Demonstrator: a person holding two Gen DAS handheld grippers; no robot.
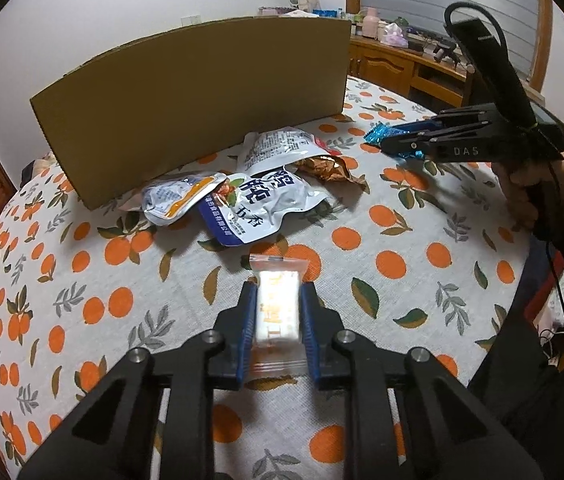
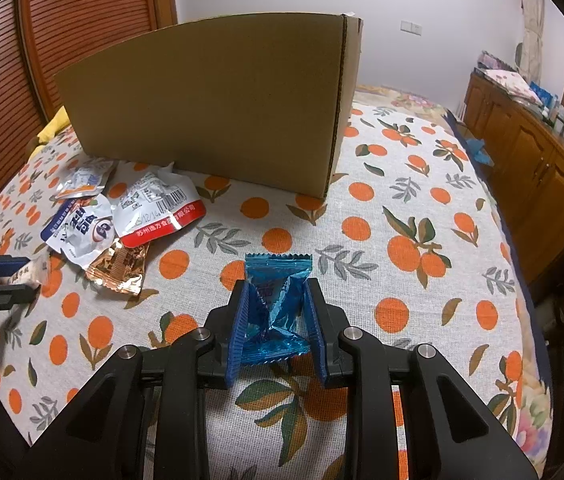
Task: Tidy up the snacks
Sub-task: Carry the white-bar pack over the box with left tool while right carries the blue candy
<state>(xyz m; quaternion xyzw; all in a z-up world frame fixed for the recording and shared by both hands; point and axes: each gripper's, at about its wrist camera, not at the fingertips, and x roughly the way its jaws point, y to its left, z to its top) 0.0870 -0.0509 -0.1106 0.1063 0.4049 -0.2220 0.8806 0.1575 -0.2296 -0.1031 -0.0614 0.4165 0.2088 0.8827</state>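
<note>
My left gripper [image 1: 278, 296] is shut on a clear-wrapped white snack bar [image 1: 276, 308], held above the tablecloth. My right gripper [image 2: 276, 292] is shut on a crumpled blue foil snack packet [image 2: 278, 296]; it also shows in the left wrist view [image 1: 385, 142] at the right, with the blue packet [image 1: 377, 135] in its fingers. A cardboard box [image 1: 190, 96] [image 2: 218, 108] stands at the back of the table. In front of it lie loose snacks: a blue-and-white pouch [image 1: 258, 208] [image 2: 82, 232], a red-edged white pouch [image 2: 158, 208], a small white pouch [image 1: 178, 196] and a gold packet [image 1: 325, 168] [image 2: 118, 268].
The table carries an orange-print cloth [image 1: 361, 240] [image 2: 401, 240]. A wooden cabinet [image 2: 529, 168] with clutter on top runs along the right. A slatted wooden door [image 2: 82, 32] stands behind the box. The left gripper's fingers [image 2: 2, 268] show at the left edge of the right wrist view.
</note>
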